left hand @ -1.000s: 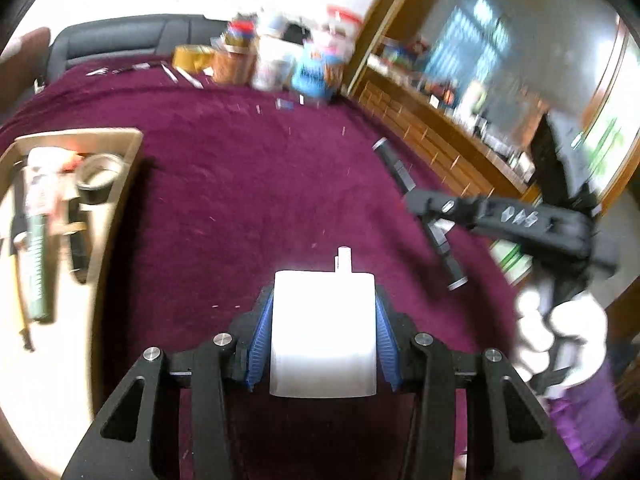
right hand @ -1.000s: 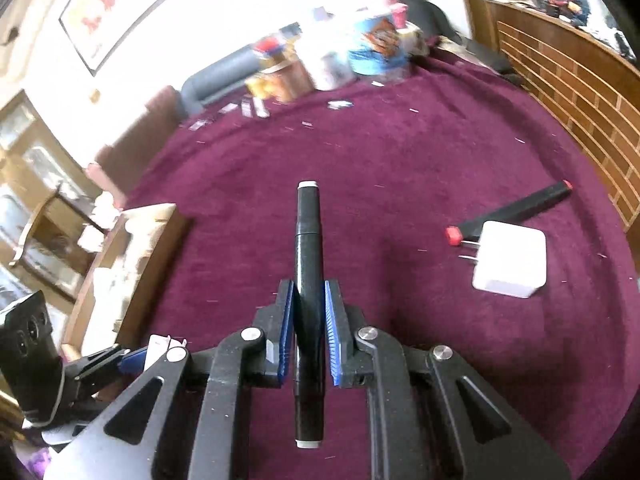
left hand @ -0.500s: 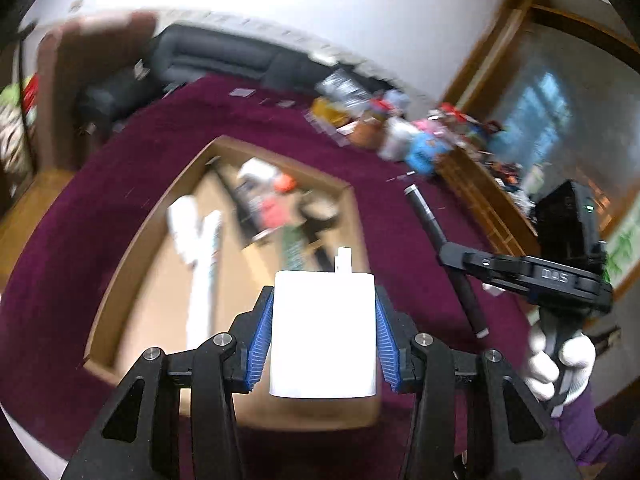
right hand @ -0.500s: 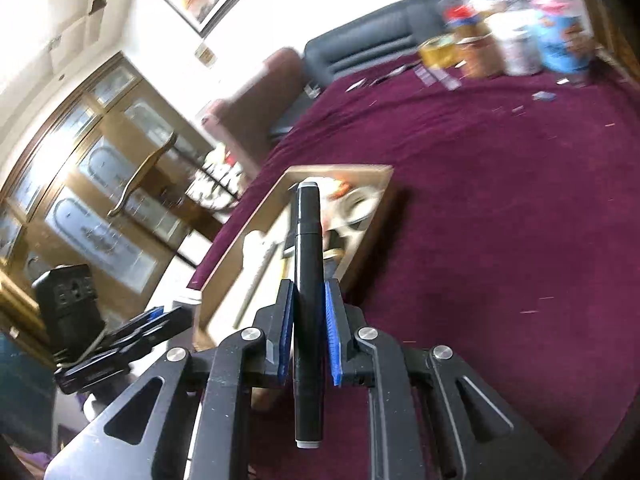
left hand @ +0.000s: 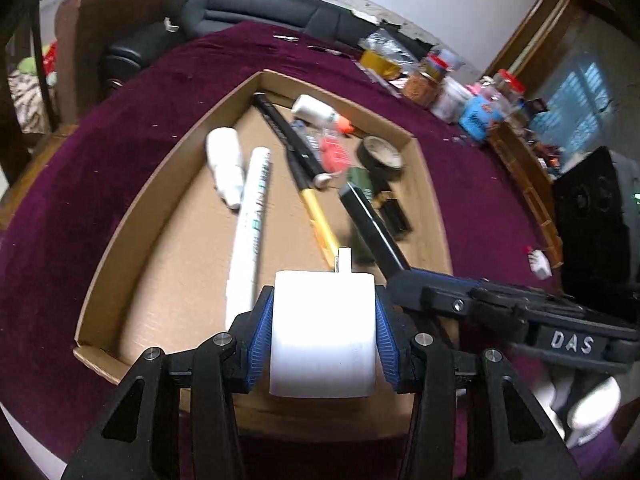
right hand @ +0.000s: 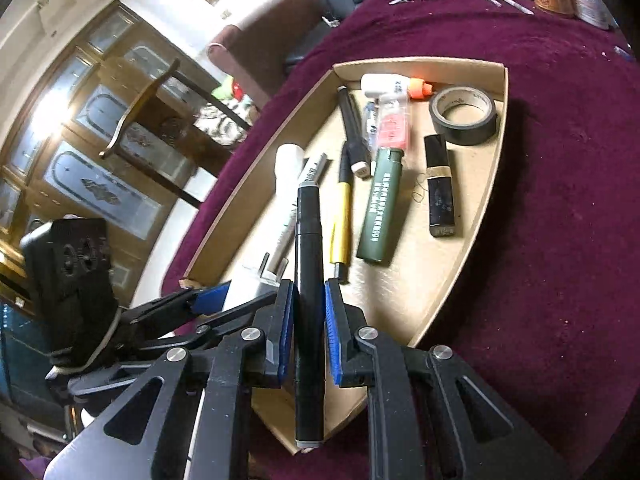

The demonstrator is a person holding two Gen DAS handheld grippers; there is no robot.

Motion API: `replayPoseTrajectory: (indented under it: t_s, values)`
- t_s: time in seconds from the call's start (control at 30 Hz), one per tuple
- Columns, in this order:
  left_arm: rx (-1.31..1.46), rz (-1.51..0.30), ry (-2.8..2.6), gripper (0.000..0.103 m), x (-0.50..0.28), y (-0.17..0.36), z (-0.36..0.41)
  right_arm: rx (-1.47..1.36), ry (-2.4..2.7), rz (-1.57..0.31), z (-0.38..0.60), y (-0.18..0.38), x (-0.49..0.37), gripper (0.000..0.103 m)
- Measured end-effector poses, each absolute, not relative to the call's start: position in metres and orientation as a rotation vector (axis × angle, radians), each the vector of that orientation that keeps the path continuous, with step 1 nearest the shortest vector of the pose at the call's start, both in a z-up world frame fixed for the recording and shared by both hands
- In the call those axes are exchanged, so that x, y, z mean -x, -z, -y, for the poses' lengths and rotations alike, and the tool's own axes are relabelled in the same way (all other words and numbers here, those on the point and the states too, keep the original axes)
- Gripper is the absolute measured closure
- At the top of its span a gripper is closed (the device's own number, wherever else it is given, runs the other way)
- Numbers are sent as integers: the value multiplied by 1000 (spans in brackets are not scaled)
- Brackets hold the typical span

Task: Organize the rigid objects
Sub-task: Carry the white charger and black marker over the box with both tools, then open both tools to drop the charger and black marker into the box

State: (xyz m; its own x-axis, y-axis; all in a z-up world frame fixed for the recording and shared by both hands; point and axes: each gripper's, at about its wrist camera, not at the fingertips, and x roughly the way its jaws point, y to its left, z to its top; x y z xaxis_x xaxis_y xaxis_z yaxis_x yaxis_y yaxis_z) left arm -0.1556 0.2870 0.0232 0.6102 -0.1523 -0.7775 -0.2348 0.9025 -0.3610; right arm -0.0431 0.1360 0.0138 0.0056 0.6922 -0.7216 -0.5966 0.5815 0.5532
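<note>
Left tongs (left hand: 323,330): closed on the white charger (left hand: 323,336), blue pads against its two flat sides.
Charger: white, boxy, rounded edges, glossy; its prongs (left hand: 343,259) point forward. It hangs over the near end of the tray (left hand: 124,220).
Right tongs (right hand: 308,334): clamped on the black pen (right hand: 309,300), pads gripping it about midway.
Pen: long, slim, matte black with a pale tip at each end; it runs along the fingers, front end over the tray's near half.
Tray: shallow cardboard box on the maroon bench (left hand: 120,120), near its left edge.
In tray: black tape roll (right hand: 463,115) at the far right corner; green lighter (right hand: 378,208), yellow pen (right hand: 343,216) and black lipstick (right hand: 439,188) in the middle; white bottle (left hand: 225,166) and white tube (left hand: 250,232) toward the left wall.
Far bench edge: jars (left hand: 448,84) in a cluster.
Change from a second ago: both tongs were out over bare maroon cloth, the tray off at the left; now both hang above the tray, close side by side, loads unchanged.
</note>
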Motion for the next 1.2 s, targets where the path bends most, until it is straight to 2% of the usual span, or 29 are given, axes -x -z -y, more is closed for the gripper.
replayPoseTrajectory:
  t_s: [0.23,0.33,0.53,0.63,0.8,1.2]
  values:
    - [409,-865,-152,58,164,-27,-292,16,-897,-1170,-147,-5,46,90]
    - [376,-831,-201,49,169,-36,-293,56,-862,-1145,-153,-6,47,90]
    - [270,-782,-300,38,172,-50,-286,54,-856,-1104,-149,-11,49,89]
    - [219,-779,-334,38,170,-51,-281,69,-851,-1056,-146,-19,53,86]
    - [186,-792,-360,38,168,-51,-277,57,-849,-1010,-137,-28,54,70]
    - [128,-794,-371,38,169,-59,-258,-24,-792,-983,-96,-33,39,69]
